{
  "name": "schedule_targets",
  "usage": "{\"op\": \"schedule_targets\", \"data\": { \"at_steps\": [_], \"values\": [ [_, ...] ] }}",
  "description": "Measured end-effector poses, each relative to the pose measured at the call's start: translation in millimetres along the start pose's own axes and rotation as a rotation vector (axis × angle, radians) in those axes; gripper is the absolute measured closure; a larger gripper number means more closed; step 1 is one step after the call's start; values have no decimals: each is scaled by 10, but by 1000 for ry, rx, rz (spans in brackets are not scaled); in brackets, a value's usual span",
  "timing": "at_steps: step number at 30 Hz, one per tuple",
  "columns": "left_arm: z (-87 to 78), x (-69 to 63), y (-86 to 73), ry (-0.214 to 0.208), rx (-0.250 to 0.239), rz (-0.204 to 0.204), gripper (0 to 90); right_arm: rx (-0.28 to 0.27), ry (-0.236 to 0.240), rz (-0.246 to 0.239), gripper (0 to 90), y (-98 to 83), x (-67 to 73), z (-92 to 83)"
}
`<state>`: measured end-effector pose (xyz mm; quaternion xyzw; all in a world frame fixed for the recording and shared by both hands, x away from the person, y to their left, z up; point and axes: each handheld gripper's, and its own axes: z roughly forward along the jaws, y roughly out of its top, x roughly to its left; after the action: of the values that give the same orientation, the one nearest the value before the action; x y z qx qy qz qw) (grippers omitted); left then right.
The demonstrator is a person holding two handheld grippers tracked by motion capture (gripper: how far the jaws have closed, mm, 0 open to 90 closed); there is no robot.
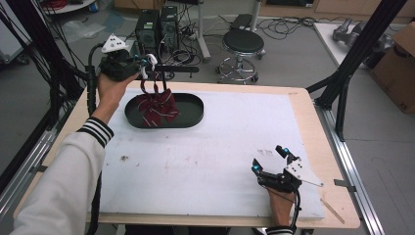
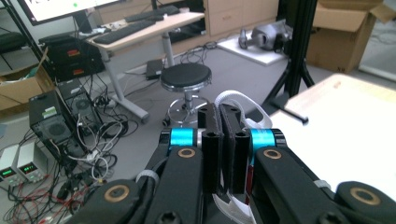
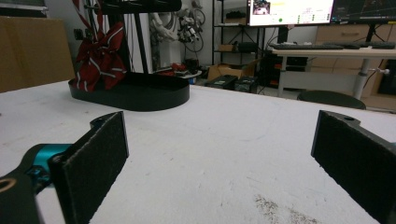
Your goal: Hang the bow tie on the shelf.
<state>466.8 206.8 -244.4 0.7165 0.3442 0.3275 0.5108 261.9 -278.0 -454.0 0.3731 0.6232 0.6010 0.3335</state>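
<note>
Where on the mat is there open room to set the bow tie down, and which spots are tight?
The white mat lies bare from the black tray across to the right gripper, and along its far right edge. Crowded: the tray's left half, where the red bow tie hangs from the left gripper, and the near right corner around the right gripper.

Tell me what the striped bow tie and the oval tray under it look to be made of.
Bow tie: soft woven fabric, dark red with pale stripes; it folds and droops. Its strap looks like white elastic band. Oval tray: rigid black, smooth and faintly glossy, probably plastic, possibly painted metal.
</note>
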Motion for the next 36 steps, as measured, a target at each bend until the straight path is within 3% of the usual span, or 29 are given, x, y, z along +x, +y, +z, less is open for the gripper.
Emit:
{"op": "schedule_targets", "data": {
  "at_steps": [5, 9, 13, 36],
  "values": [
    [53, 3, 95, 18, -11, 19, 870, -1, 1, -1, 29, 0, -1, 0],
    [97, 52, 72, 46, -12, 22, 870, -1, 1, -2, 29, 0, -1, 0],
    [142, 105, -29, 76, 7, -7, 870, -1, 1, 2, 29, -1, 2, -4],
    [356, 158, -247, 131, 139, -13, 869, -4, -1, 3, 29, -2, 3, -3]
  ]
}}
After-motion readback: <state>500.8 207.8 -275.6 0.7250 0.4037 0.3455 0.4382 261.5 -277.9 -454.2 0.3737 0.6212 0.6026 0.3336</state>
